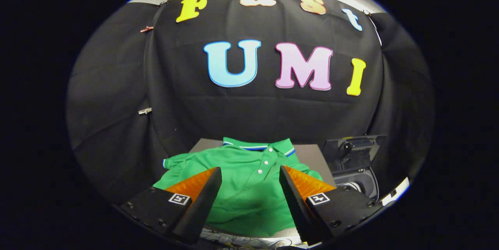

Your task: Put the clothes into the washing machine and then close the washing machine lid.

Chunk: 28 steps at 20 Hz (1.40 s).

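A green polo shirt [249, 179] with white buttons and a striped collar lies spread on a grey table [310, 154]. My gripper [250, 176] hovers above the shirt, open, its two fingers well apart with the shirt's front showing between them. To the right of the table stands the dark washing machine [356, 181], its lid [353, 150] raised upright and the round drum opening visible below it, beyond my right finger.
Black cloth walls close the booth behind and on both sides. The table's grey surface shows at the back, left and right of the collar. A white strip [395, 193] lies near the machine's right side.
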### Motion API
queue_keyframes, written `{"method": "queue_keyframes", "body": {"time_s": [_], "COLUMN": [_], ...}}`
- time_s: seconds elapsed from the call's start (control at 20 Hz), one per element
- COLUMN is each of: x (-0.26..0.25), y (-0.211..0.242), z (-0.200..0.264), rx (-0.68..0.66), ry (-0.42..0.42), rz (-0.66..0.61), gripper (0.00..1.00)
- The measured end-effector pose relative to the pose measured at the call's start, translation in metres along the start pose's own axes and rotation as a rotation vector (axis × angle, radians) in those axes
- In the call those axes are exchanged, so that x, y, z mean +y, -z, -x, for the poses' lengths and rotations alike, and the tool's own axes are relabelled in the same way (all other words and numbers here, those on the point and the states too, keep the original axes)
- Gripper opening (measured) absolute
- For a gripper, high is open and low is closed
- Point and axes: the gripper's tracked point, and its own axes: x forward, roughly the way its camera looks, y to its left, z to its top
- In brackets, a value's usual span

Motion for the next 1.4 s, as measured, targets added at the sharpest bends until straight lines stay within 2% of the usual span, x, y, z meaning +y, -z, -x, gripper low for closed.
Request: {"method": "queue_keyframes", "body": {"time_s": [0.25, 0.35, 0.6, 0.75, 0.85, 0.95, 1.0, 1.1, 1.25, 1.4], "x": [-0.002, -0.005, -0.004, -0.004, -0.006, -0.008, -0.014, -0.022, -0.026, -0.023], "y": [0.033, 0.038, 0.059, 0.062, 0.061, 0.061, 0.058, 0.057, 0.056, 0.053], "z": [-0.037, -0.049, -0.071, -0.074, -0.072, -0.073, -0.08, -0.081, -0.08, -0.079], "rx": [0.163, 0.185, 0.283, 0.28, 0.21, 0.185, 0.176, 0.213, 0.264, 0.277], "ry": [0.021, 0.027, 0.03, 0.032, 0.015, -0.013, -0.024, -0.033, -0.047, -0.072], "rz": [0.011, 0.003, -0.01, 0.042, 0.129, 0.106, 0.069, -0.001, -0.009, 0.061], "gripper": [0.93, 0.89, 0.89, 0.89, 0.9, 0.9, 0.87, 0.72, 0.28, 0.28]}}
